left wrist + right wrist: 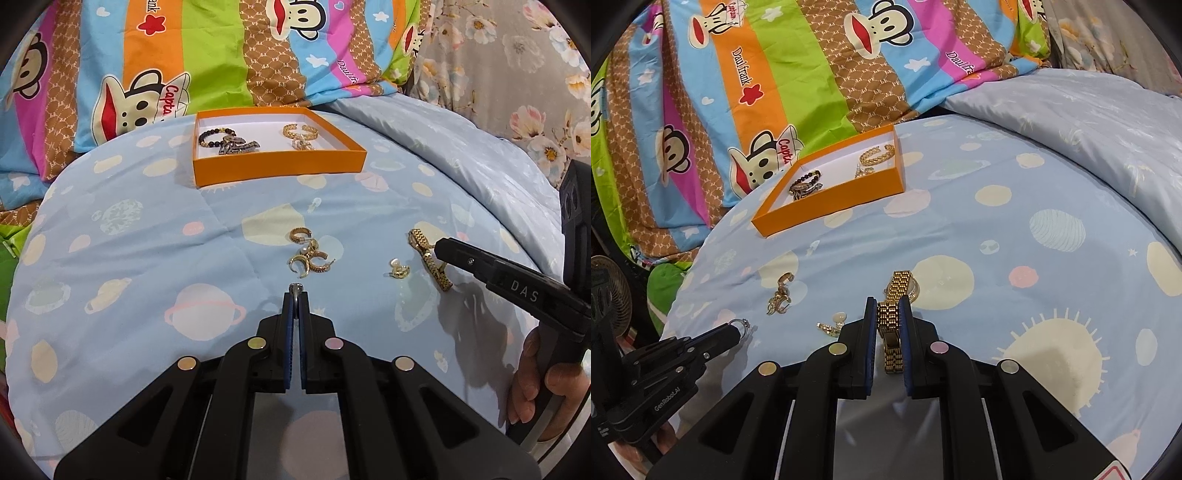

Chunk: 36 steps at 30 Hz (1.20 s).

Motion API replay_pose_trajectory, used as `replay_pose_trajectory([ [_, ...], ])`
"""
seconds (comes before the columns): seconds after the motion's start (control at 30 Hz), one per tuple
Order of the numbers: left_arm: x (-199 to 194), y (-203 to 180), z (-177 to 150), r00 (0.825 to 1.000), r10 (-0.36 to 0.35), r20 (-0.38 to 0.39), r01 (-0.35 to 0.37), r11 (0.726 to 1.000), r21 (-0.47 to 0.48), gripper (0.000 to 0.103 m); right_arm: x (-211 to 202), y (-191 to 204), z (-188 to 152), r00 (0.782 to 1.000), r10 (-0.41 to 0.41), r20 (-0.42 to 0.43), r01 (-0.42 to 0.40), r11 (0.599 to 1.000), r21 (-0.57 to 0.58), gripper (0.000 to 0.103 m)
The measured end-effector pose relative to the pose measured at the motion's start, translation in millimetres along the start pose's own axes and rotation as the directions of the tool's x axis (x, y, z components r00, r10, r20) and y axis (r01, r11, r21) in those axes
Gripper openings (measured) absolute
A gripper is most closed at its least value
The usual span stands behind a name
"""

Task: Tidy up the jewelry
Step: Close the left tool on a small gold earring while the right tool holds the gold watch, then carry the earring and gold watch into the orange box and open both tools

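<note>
My left gripper (296,295) is shut on a small silver ring (296,287), which also shows in the right wrist view (741,324). My right gripper (888,308) is shut on a gold watch (892,325) by its band; the watch lies on the blue quilt (428,254). An orange tray (280,166) at the back holds a dark bead bracelet (216,137), a gold chain bracelet (300,131) and smaller pieces. A cluster of gold hoop earrings (308,254) lies just ahead of my left gripper. A pearl earring (398,268) lies between the hoops and the watch.
The light blue quilt (1015,236) with planet prints covers the work area. A striped monkey-print blanket (147,74) lies behind the tray. A floral fabric (517,74) is at the right. A fan (609,291) stands at the far left, off the bed.
</note>
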State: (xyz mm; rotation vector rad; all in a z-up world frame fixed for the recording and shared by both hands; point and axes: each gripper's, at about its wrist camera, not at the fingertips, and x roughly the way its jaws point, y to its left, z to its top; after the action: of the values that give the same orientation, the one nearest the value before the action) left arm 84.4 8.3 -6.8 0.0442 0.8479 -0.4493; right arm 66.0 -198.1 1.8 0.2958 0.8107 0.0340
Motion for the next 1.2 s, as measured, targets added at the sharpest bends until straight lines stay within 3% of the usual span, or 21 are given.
replay_pose_trajectory([
  [0.3, -11.3, 12.0, 17.8, 0.999, 0.017, 0.040, -0.017, 1.000, -0.009, 0.001, -8.9, 4.9, 12.3, 0.999, 0.001, 0.048, 0.000, 1.000, -0.020, 0.011],
  [0.53, -10.5, 22.4, 23.9, 0.998, 0.031, 0.052, -0.030, 0.999, -0.018, 0.001, 4.7, 0.8, 2.5, 0.997, -0.055, -0.061, 0.051, 0.997, -0.058, 0.013],
  [0.57, -9.5, 23.6, 22.8, 0.998, 0.031, 0.050, -0.030, 0.999, -0.020, 0.001, 4.9, 0.1, 0.5, 0.996, -0.062, -0.060, 0.058, 0.996, -0.061, 0.015],
  [0.7, -6.3, 26.1, 21.1, 0.999, 0.027, 0.044, -0.026, 0.999, -0.027, 0.001, 4.4, 3.4, 5.2, 0.994, -0.102, -0.034, 0.099, 0.992, -0.077, 0.043],
  [0.73, -6.2, 26.2, 21.0, 0.999, 0.027, 0.045, -0.026, 0.999, -0.026, 0.001, 6.3, 5.1, 7.0, 0.993, -0.110, -0.035, 0.106, 0.990, -0.088, 0.044],
  [0.9, -4.1, 27.1, 20.9, 0.999, 0.030, 0.041, -0.029, 0.999, -0.029, 0.001, 31.8, 13.4, 15.3, 0.988, -0.123, -0.094, 0.111, 0.986, -0.124, 0.044],
  [0.97, -2.4, 27.9, 20.9, 0.999, 0.030, 0.039, -0.029, 0.999, -0.029, 0.001, 35.9, 15.4, 15.4, 0.985, -0.139, -0.101, 0.125, 0.983, -0.137, 0.040],
  [1.0, -2.0, 28.1, 20.9, 0.999, 0.030, 0.038, -0.029, 0.999, -0.028, 0.001, 35.8, 16.4, 14.9, 0.985, -0.137, -0.101, 0.123, 0.982, -0.141, 0.028],
  [1.03, -1.5, 28.4, 20.9, 0.999, 0.030, 0.037, -0.029, 0.999, -0.027, 0.001, 36.5, 16.4, 14.6, 0.985, -0.140, -0.105, 0.125, 0.982, -0.141, 0.023],
  [1.2, 0.7, 26.7, 22.5, 0.999, 0.032, 0.034, -0.032, 0.999, -0.020, 0.002, 33.8, 16.8, 15.6, 0.987, -0.131, -0.091, 0.118, 0.984, -0.135, 0.023],
])
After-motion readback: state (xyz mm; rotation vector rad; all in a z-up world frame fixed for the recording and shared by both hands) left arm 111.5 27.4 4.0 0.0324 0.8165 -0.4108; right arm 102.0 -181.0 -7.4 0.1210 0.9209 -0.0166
